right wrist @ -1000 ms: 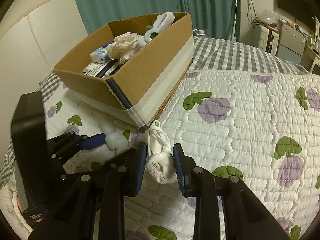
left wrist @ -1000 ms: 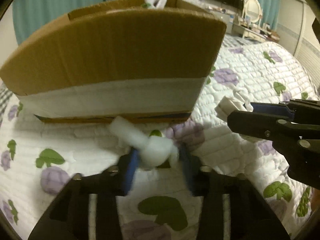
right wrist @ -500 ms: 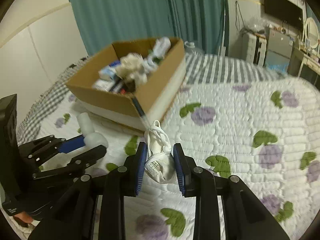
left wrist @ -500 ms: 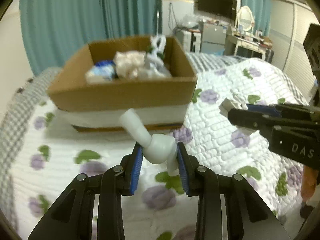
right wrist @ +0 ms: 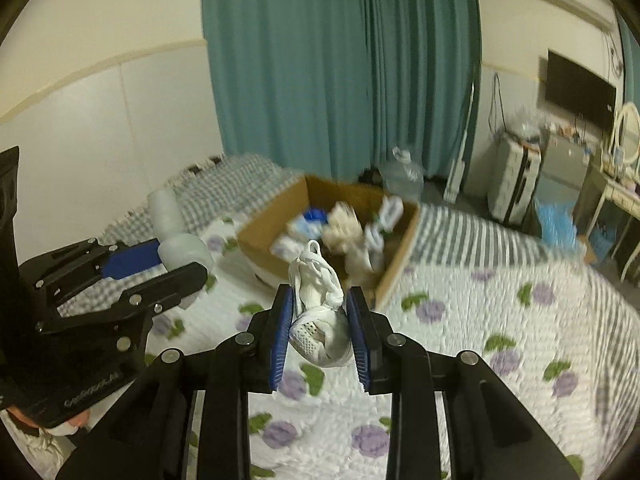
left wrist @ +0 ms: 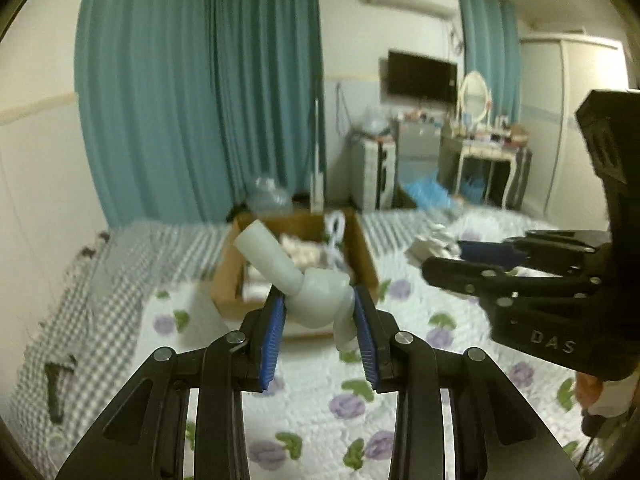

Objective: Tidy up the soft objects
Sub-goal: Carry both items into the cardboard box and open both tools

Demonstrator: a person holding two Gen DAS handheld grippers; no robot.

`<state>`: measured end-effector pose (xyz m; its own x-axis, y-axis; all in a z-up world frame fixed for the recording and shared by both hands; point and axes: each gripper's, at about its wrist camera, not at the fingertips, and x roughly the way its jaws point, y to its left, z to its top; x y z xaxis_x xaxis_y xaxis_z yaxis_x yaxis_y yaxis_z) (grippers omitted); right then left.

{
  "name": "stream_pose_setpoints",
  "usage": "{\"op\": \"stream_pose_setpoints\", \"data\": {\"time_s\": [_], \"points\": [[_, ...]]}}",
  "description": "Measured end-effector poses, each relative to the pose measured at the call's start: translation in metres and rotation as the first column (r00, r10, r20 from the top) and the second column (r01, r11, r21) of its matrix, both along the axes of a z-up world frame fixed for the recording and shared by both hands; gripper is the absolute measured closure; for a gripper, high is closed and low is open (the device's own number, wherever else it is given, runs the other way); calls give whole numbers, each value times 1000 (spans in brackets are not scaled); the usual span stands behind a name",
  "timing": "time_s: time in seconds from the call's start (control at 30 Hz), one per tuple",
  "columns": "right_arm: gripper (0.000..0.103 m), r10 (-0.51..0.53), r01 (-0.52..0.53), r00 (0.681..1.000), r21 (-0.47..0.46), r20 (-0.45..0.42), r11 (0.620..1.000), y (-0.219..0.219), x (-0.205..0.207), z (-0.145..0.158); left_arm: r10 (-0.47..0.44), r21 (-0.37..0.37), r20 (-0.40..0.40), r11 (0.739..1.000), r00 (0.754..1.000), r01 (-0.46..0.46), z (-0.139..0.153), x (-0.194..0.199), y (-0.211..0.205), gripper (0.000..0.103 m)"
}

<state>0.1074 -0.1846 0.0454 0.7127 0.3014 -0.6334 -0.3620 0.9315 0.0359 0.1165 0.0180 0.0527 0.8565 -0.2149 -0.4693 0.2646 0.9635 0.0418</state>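
Here the quilted bedspread (right wrist: 500,312), white and puffy with stitched purple flowers and green leaves, fills the lower part of both views, with a grey checked blanket (left wrist: 120,264) beside it toward the teal curtains (right wrist: 320,60). On the quilt sits an open cardboard box (right wrist: 400,248), brown and stiff-walled, heaped with pale soft items that are too blurred to name. Both grippers are held raised above the bed, side by side and pointing toward the box. The left gripper (left wrist: 318,326) has its blue ribbed pads (left wrist: 273,328) pinching a white foam toy (left wrist: 320,300), a smooth rounded body with a thick cylindrical limb slanting up to the left and a small stub hanging below. The right gripper (right wrist: 323,326) squeezes a small white shoe (right wrist: 320,312) between its pads (right wrist: 282,328); the shoe has a perforated mesh toe pointing down and looped laces standing up above the fingers. In each view the other gripper shows from the side, black and angular, carrying its object in the air just short of the box.
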Motion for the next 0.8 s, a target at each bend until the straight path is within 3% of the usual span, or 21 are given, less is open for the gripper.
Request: {"op": "stream_pose_setpoints", "data": {"time_s": [0.2, 0.43, 0.63, 0.8], "points": [[76, 15, -17, 996, 21, 85, 1000, 19, 13, 51, 5, 1, 82, 1000, 997, -5, 35, 17, 14, 70], [76, 7, -13, 992, 49, 123, 999, 34, 72, 71, 23, 33, 114, 999, 993, -27, 46, 82, 19, 70], [76, -33, 28, 995, 62, 90, 998, 37, 144, 54, 31, 84, 68, 996, 997, -37, 22, 157, 16, 70], [76, -74, 74, 997, 49, -9, 996, 34, 210, 8, 35, 130, -11, 991, 999, -33, -23, 214, 6, 70]]}}
